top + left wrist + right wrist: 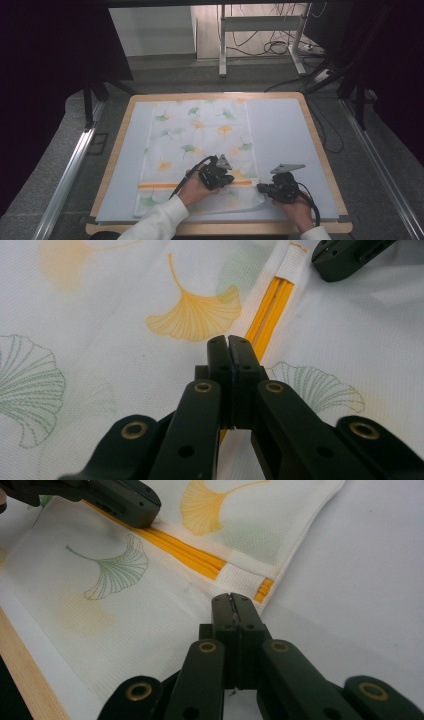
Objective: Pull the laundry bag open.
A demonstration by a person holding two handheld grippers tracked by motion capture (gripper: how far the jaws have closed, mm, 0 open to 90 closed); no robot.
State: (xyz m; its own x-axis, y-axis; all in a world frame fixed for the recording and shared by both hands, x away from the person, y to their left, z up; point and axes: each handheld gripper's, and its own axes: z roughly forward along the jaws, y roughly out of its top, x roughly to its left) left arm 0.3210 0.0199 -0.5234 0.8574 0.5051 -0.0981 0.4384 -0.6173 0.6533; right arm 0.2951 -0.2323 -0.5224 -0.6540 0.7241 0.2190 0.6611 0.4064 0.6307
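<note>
The left gripper [230, 340] is clenched with nothing between its jaws, tip over the orange stripe [267, 315] of the towel [200, 135]. The right gripper [232, 599] is likewise clenched and holds nothing, tip just off the towel's right edge near its white tag [239, 577]. The towel lies flat along the tabletop's [320, 145] near edge. Closed jaws could drag and wrinkle the cloth rather than catch its corner.

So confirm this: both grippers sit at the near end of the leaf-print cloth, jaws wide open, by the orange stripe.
Not quite. The jaws are shut, not wide open; each gripper view shows its own pair pressed together. The rest holds: left gripper and right gripper sit at the near end of the cloth, by the orange stripe.
</note>
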